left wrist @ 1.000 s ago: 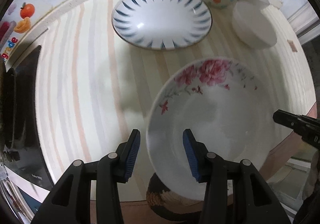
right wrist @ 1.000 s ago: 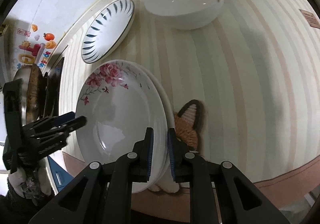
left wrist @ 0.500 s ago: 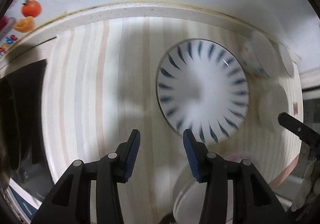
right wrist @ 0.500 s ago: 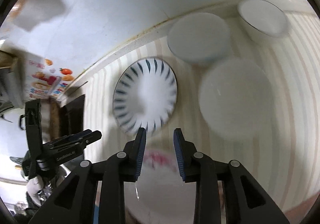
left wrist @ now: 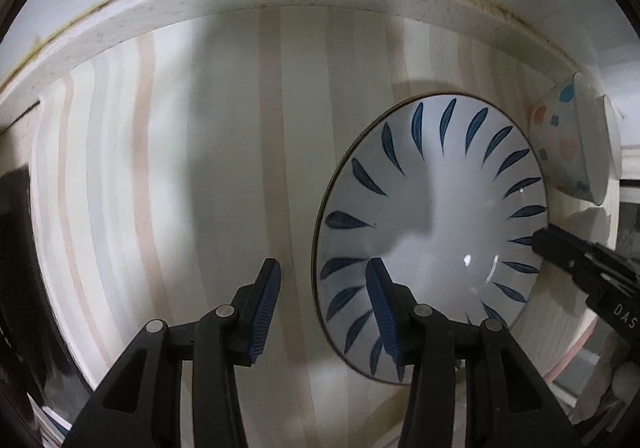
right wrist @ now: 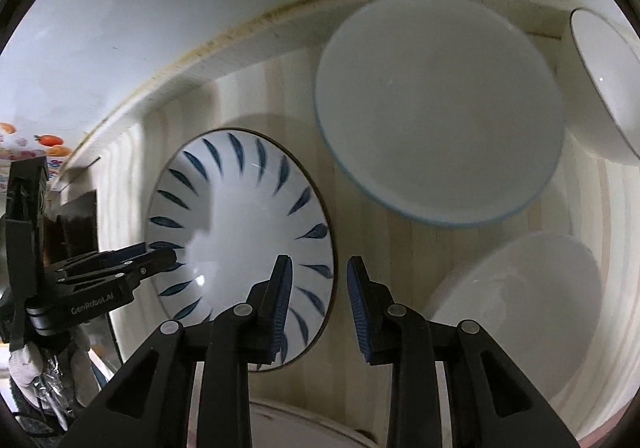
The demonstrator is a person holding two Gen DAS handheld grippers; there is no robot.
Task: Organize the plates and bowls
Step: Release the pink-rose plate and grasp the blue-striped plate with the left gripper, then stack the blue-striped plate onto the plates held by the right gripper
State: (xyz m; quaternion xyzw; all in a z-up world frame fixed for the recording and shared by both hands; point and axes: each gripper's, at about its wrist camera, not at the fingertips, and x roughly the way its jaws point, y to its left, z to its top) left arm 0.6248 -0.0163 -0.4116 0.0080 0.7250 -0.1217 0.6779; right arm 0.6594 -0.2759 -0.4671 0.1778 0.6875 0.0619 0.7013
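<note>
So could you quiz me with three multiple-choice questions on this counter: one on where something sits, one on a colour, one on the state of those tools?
1. Where is the leaf-patterned plate relative to the large white bowl, in the right wrist view?
A. left of it
B. right of it
C. inside it

2. What colour are the plate's leaf marks?
A. red
B. green
C. blue

3. What is between the pads of the left tool and the right tool?
A. a bowl
B. nothing gripped
C. a cloth

Answers: 1 A, the plate lies lower left of the bowl. 2 C, the marks are dark blue. 3 B, both tools stand apart over the plate's rim.
</note>
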